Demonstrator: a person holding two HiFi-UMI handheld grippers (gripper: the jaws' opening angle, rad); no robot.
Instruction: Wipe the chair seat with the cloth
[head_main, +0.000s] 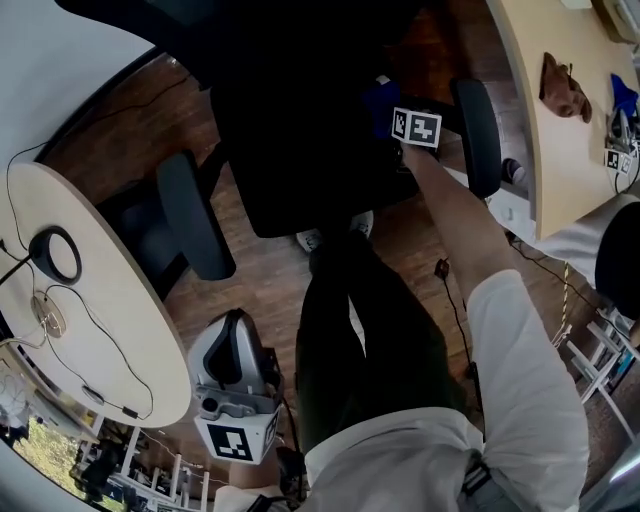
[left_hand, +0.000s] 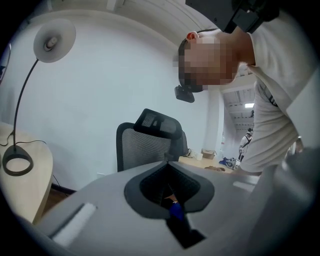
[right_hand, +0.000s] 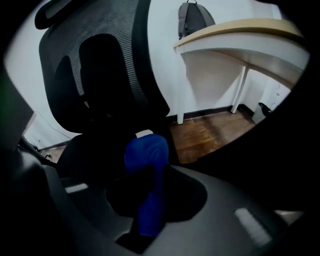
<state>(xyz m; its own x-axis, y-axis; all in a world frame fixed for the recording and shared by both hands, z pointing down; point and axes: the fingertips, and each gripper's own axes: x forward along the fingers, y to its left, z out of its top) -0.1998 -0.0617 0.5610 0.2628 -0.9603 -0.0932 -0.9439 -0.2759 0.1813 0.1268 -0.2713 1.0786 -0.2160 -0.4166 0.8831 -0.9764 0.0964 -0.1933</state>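
Note:
A black office chair fills the top middle of the head view, its seat (head_main: 300, 150) dark between two armrests. My right gripper (head_main: 392, 112) reaches over the seat's right side, shut on a blue cloth (head_main: 378, 98). In the right gripper view the cloth (right_hand: 146, 155) bulges out past the closed jaws of the right gripper (right_hand: 150, 172), just above the seat (right_hand: 85, 150) and before the mesh backrest (right_hand: 100, 65). My left gripper (head_main: 238, 320) hangs low at the left, away from the chair. It is shut and empty (left_hand: 167, 162).
A round desk (head_main: 100, 300) with a lamp base (head_main: 55, 255) and cables stands at the left. A curved desk (head_main: 560, 120) runs along the right. The armrests (head_main: 195, 215) (head_main: 478, 135) flank the seat. The person's legs (head_main: 370, 330) stand on wood floor before it.

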